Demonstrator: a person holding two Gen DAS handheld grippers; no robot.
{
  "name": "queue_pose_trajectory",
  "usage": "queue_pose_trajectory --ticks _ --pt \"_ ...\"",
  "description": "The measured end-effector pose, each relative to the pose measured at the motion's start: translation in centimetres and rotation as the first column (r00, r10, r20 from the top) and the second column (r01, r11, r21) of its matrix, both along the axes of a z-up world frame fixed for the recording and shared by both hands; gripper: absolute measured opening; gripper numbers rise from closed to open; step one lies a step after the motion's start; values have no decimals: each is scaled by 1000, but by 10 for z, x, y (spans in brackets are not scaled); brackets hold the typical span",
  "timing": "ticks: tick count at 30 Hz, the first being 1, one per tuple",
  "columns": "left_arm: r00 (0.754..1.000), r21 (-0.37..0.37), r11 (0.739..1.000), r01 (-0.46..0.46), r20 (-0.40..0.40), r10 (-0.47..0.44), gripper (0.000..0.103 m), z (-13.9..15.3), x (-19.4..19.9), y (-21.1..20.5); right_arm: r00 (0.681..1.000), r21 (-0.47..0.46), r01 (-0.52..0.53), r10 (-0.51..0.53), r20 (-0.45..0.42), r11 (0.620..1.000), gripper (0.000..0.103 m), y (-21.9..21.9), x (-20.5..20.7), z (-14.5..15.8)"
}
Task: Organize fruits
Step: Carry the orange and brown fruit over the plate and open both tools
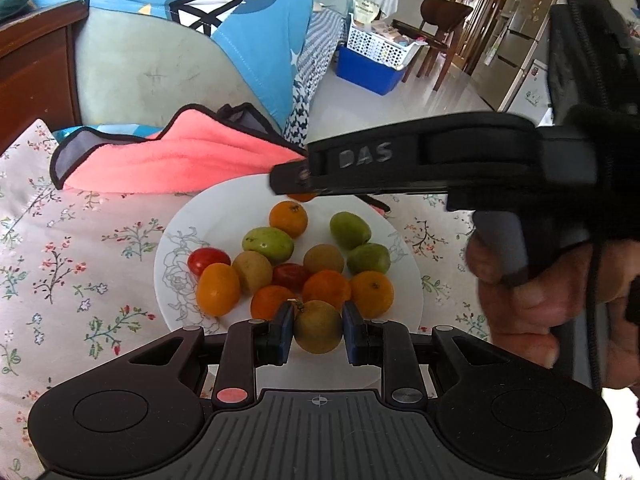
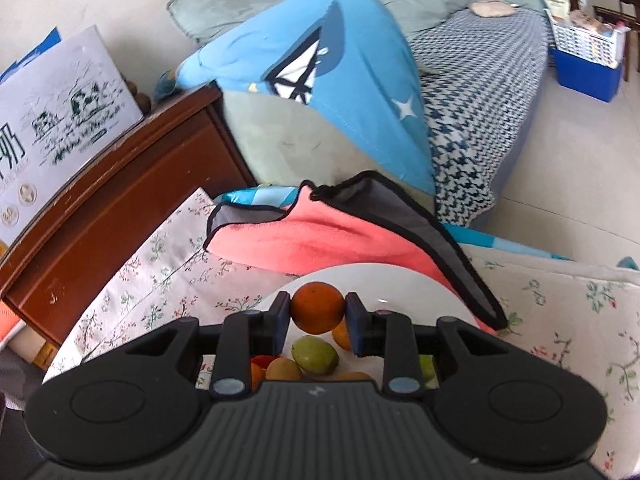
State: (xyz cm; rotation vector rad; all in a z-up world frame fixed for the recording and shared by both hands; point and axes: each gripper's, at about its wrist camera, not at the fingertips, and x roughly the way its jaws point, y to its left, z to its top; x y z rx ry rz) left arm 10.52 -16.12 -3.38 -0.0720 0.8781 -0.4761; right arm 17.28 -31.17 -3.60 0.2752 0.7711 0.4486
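Over the white plate [image 1: 224,208] on the flowered cloth [image 1: 80,264], the left gripper [image 1: 318,330] pinches a brownish-yellow fruit [image 1: 319,326] and the right gripper [image 2: 318,314] pinches an orange fruit [image 2: 317,307]. Sorting looks barely begun: about a dozen mixed fruits still lie together on the plate. Raised letters on the right gripper's side read "DAS".

This is a lived-in home, an open living and dining space. A sofa [image 2: 480,92] with a houndstooth cover carries pale green cushions [image 2: 256,8] and a blue blanket [image 2: 352,60]. Beside it stands a dark wooden cabinet [image 2: 120,188] with a printed carton [image 2: 64,92] on top. Across the tiled floor [image 1: 384,100] are a wooden chair [image 1: 444,20], a blue bin [image 1: 368,68] with a white basket [image 1: 380,46], and a fridge [image 1: 528,28] covered in magnets. A floral cloth [image 1: 80,240] covers the worktop.
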Motion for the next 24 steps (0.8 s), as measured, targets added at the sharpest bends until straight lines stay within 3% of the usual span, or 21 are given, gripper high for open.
queue_pose_trajectory --ticks 9,14,16,20,22,24 --pt "1000 -45 999 -14 -2 14 26 2 1 3 999 -30 -48 48 3 998 29 14 10 -7" --pt "1000 -41 999 -30 8 30 39 4 1 5 1000 -17 -30 30 -9 999 32 11 13 -11" --pt "999 -40 998 -40 11 41 51 6 1 7 1000 -10 -17 17 -11 1000 32 9 13 -12" --pt "999 -37 998 -47 16 48 56 8 2 8 1000 -3 -8 8 -18 1000 34 8 13 -11" --pt "998 -32 998 -60 11 60 69 10 3 9 1000 -1 -2 2 -23 1000 36 8 11 -10" --pt "997 -26 997 -74 15 74 74 12 3 11 1000 -6 7 -7 -23 1000 38 7 8 -8"
